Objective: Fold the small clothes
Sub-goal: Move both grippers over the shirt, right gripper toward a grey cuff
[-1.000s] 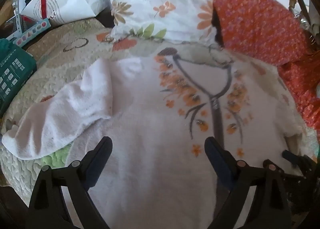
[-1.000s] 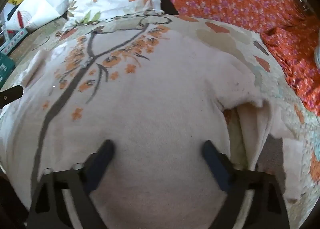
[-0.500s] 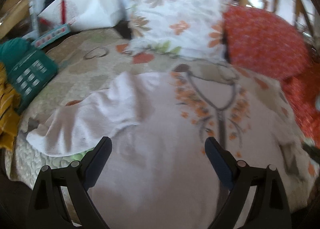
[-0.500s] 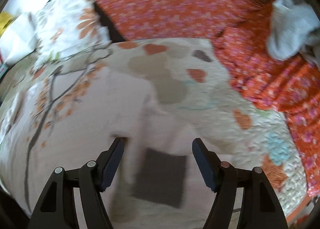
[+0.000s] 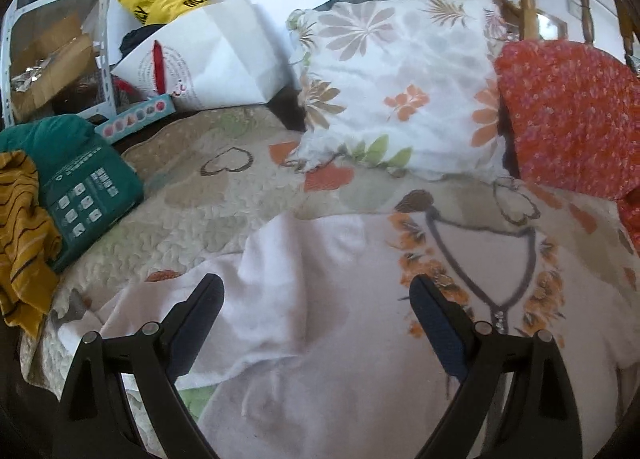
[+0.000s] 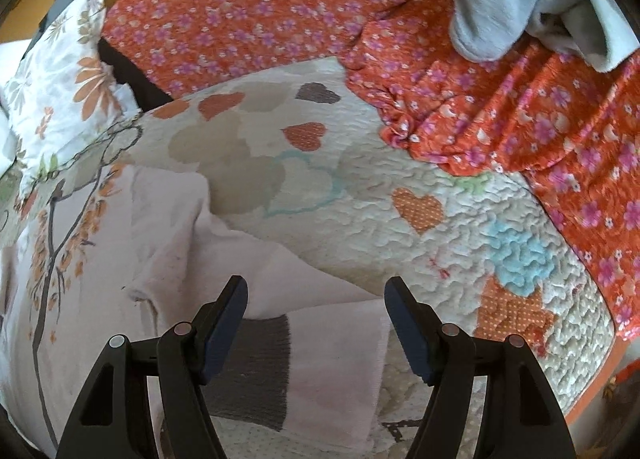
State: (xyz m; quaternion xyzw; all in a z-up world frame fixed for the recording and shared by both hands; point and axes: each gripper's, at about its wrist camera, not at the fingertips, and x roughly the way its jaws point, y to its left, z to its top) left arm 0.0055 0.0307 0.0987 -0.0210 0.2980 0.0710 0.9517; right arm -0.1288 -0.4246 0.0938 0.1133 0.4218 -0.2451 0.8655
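1. Your left gripper [image 5: 316, 291] hangs above the pale sweater [image 5: 320, 359], jaws spread wide and released, nothing between the pads.
2. Your right gripper [image 6: 316, 295] is likewise released, jaws wide; the sweater's right sleeve [image 6: 332, 343] with its grey cuff [image 6: 256, 371] lies below and between the fingers, unpinched.
3. The sweater lies flat on the quilted heart-pattern bedspread [image 6: 360, 187], tree-and-orange-leaf print facing up; its left sleeve [image 5: 160, 311] is spread outward to the side.
4. Beyond the sweater: a floral pillow [image 5: 400, 91] and an orange flowered cushion [image 5: 568, 115].
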